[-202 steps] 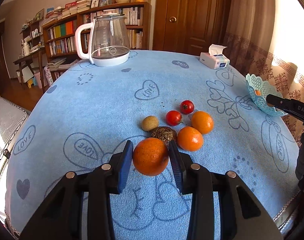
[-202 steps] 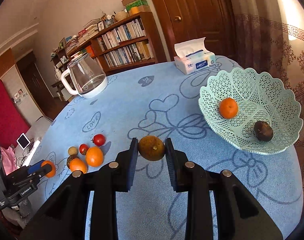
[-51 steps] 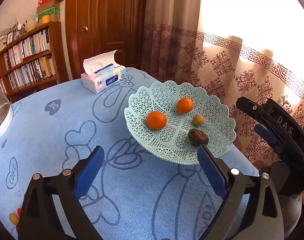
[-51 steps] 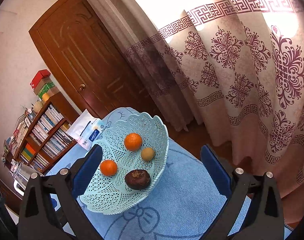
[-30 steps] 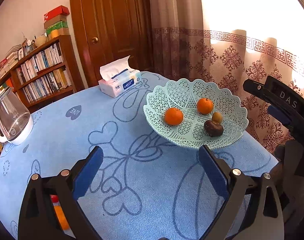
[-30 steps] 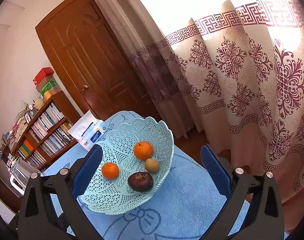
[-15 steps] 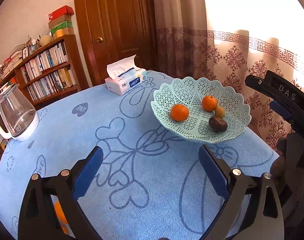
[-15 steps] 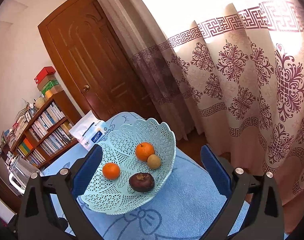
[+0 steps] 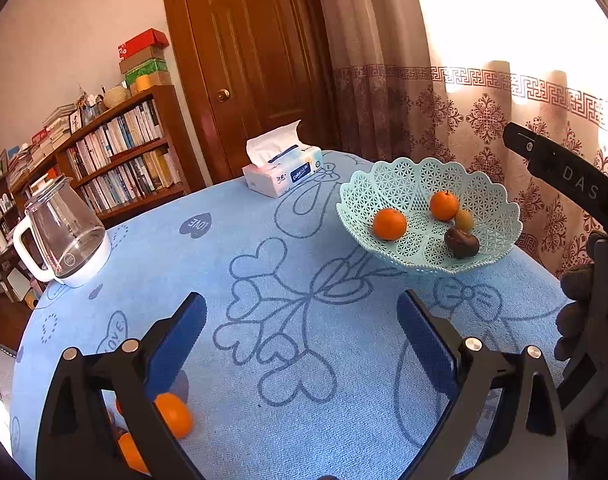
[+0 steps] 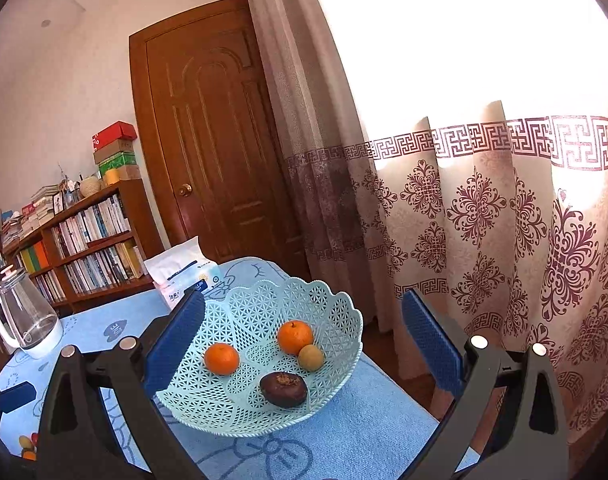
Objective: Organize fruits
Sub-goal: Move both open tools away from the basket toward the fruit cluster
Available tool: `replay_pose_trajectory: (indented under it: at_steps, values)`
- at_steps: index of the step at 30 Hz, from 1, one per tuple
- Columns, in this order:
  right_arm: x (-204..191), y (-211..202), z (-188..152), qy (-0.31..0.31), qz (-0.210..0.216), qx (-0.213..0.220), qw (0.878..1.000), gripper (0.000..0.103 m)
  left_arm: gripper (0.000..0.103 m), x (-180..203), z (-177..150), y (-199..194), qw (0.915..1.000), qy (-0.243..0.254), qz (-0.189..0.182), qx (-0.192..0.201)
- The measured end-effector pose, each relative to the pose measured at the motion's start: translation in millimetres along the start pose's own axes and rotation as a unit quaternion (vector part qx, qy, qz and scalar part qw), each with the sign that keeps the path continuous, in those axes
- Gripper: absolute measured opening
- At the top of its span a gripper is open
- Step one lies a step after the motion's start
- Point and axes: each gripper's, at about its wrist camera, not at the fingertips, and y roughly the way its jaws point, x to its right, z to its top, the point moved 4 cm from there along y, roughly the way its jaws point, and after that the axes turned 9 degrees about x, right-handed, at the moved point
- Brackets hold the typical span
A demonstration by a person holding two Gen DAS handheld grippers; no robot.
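The pale green lattice basket stands at the table's right side. It holds two oranges, a small yellow-green fruit and a dark brown fruit. My left gripper is open and empty, well short of the basket. My right gripper is open and empty, hovering near the basket. Loose oranges lie at the lower left behind the left gripper's finger; more fruit shows at the far left edge.
The round table has a blue cloth with heart prints. A tissue box sits at the back, a glass kettle at the left. Bookshelf, wooden door and patterned curtain stand behind. A gloved hand holds the right gripper's body.
Both held fruits were dropped into the basket and both grippers opened. Over the last second the left gripper has drawn back leftward, bringing the kettle and loose oranges into view.
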Motion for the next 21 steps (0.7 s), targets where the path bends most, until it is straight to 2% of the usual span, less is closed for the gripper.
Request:
replay_pose_trajectory:
  at_steps: [8,10,13,14,18,21]
  values:
    - [-14,-15,5,-0.037,-0.013,0.034,0.999,0.1,0.095,-19,-3,-12,0.9994,-0.016,0.03,0.011]
    - [-21,-22,5,-0.065,-0.032,0.054,0.996,0.1,0.095,-25,-4,-15,0.9988,-0.02,0.042,0.017]
    - [-30,-28,-1,-0.118,-0.087,0.077,0.986,0.1,0.095,-34,-6,-20,0.9975,-0.024,0.061,0.024]
    - [-32,-27,-3,-0.128,-0.09,0.073,0.985,0.1,0.095,-38,-7,-21,0.9972,-0.027,0.065,0.024]
    - [-31,-12,-13,-0.102,-0.043,0.01,0.994,0.1,0.095,-49,-12,-25,0.9958,-0.036,0.081,0.022]
    - [-33,-5,-21,-0.088,-0.012,-0.025,0.996,0.1,0.095,-58,-16,-29,0.9942,-0.04,0.097,0.025]
